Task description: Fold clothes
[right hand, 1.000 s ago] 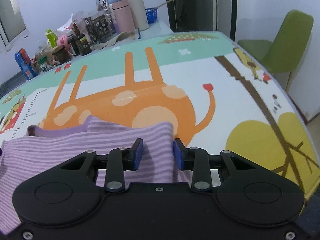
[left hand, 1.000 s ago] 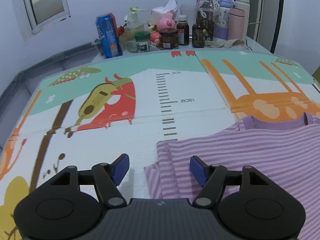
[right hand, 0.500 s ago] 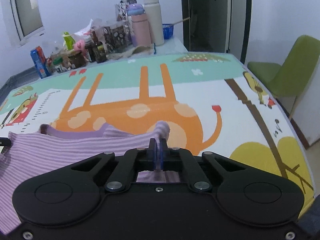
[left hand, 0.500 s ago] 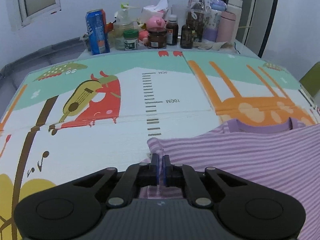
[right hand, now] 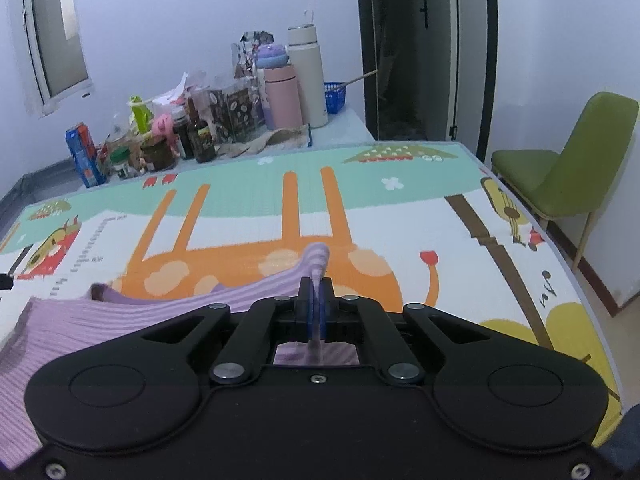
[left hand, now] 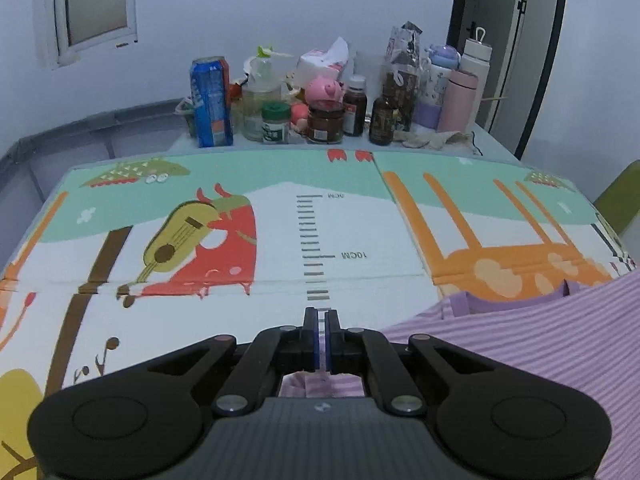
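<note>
Two grippers each pinched the purple striped shirt point(left hand: 540, 344) lying on the play mat point(left hand: 360, 220). From the left wrist, the left gripper point(left hand: 321, 318) had its fingers pressed together on a fold of cloth at the shirt's edge, stripes showing beneath them. From the right wrist, the right gripper point(right hand: 316, 292) clamped the opposite edge, a tuft poking past its fingertips. Soft, light knit would likely sag between grips, so edges suit best.
</note>
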The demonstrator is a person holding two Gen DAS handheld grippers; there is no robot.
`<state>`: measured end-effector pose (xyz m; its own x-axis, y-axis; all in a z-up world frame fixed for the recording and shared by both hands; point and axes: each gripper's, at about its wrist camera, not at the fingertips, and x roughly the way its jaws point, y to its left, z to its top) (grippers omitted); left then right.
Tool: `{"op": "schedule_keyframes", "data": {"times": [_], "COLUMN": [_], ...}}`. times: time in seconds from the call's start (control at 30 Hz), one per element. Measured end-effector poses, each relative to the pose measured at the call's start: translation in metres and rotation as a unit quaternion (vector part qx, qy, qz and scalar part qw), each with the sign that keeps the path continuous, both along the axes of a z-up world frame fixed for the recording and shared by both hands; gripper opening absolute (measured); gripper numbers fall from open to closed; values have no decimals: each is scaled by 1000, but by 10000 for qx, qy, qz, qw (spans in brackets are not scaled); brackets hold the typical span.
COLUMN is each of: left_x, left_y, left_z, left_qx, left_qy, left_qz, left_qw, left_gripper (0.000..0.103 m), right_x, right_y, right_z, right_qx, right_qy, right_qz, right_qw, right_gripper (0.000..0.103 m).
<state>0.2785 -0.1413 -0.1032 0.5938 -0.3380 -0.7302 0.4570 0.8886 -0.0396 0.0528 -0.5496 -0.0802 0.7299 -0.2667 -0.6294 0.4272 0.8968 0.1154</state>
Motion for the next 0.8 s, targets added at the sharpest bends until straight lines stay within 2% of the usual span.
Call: {"op": "schedule_keyframes", "data": {"times": [0.1,0.23,0.37,0.57,0.63,0.73,0.77,0.8], "left_x": [3,6,10,20,21,18,17,16], "left_y": [-2,-6,-9,-13,-15,-21,-23,-24], "left_z": [-12,-25,-32,-42,-44,-43,-43,-42], "left_qx": [74,220,224,111,83,159,184,209], "left_qy": [155,253,387,727,794,720,695,671], "left_qz": [84,18,-43,-18,-18,-109,-139,-169], "left_qw": [9998,9994,9990,9973,9968,9972,9973,9974], "left_gripper": [14,34,46,55,51,32,17,12], "right_x": [8,16,21,24,25,26,26,26], "right_y": [-4,-6,-9,-21,-23,-23,-22,-22], "right_z": [-7,-21,-32,-47,-52,-57,-58,-59], "right_qx": [79,137,238,505,504,495,493,490], "right_qy": [156,389,521,721,780,793,792,792], "right_qz": [-40,-64,-81,-192,-235,-317,-332,-347], "right_qw": [9998,9991,9983,9959,9954,9951,9951,9951], "right_gripper": [2,2,6,16,16,16,16,13]}}
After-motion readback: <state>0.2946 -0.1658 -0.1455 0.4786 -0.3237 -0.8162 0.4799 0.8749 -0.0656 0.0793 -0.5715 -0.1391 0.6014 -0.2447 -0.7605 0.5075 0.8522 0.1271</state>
